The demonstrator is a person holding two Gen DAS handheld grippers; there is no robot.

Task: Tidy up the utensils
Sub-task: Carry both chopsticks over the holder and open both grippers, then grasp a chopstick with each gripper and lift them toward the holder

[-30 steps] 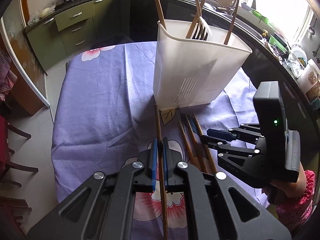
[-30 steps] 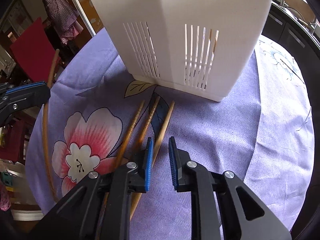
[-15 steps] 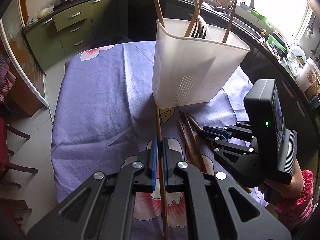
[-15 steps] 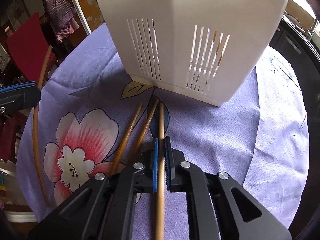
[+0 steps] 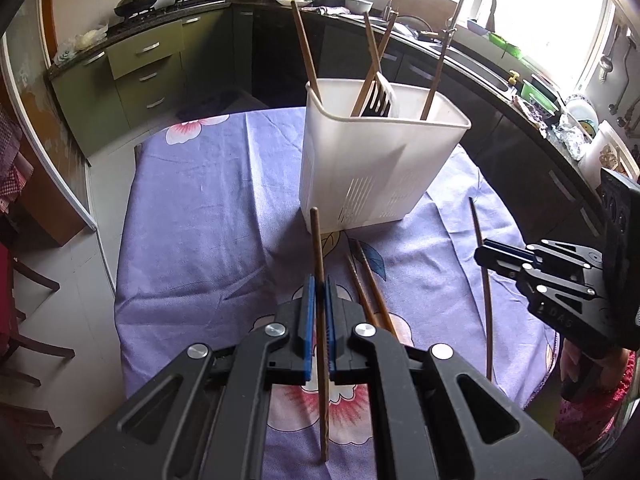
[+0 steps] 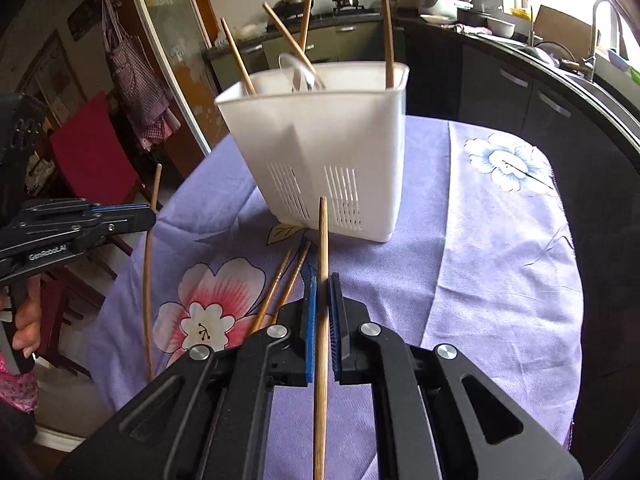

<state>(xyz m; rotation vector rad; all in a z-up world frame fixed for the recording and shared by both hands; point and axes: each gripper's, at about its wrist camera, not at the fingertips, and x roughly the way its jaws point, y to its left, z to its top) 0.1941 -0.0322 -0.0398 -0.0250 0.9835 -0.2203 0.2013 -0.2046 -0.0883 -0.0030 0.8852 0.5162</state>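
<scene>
Gripping chopsticks, both tongs raised

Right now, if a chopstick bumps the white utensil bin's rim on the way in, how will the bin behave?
The white bin is tall for its narrower base, so it could probably tip. It looks like thin plastic holding only a few sticks, so likely light. It stands on loose purple cloth, so it may slide. The right gripper and left gripper each pinch one chopstick.

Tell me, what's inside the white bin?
The bin holds several chopsticks sticking out and a slotted spatula. Its walls cover their lower ends and the bottom.
</scene>
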